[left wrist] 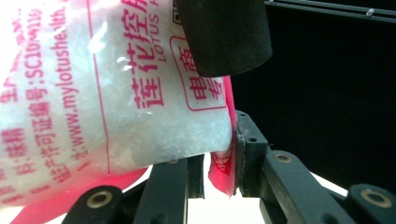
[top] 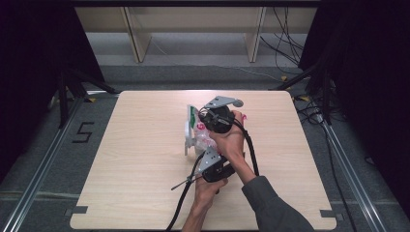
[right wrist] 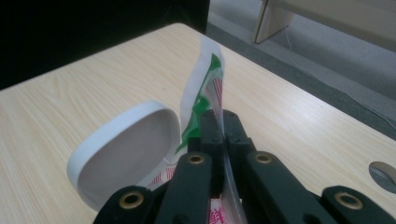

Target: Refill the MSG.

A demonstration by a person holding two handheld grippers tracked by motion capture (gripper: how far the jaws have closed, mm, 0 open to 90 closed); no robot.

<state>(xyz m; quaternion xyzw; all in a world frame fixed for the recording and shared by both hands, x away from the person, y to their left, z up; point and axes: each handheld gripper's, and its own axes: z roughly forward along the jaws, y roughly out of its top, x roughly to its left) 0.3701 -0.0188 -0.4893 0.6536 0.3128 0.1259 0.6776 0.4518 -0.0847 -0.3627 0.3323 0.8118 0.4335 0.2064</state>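
Black jaws of both grippers, left gripper (left wrist: pixel 219 182) and right gripper (right wrist: pixel 223 128), pinch the seasoning bag (left wrist: pixel 93 93) beside a white bowl (right wrist: pixel 100 140).

Glossy clear plastic bag (left wrist: pixel 93 93), matt white bowl (right wrist: pixel 126 149), pale wood-grain table (top: pixel 145 183).

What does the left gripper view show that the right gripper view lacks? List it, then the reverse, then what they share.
Left gripper view: pink print on the bag of white grains, the left gripper clamping its pink bottom edge, and a black jaw of the other gripper above.

Right gripper view: a white bowl on the wooden table, and the right gripper shut on the bag's green-and-white top edge.

Both: the same bag, pinched between black jaws.
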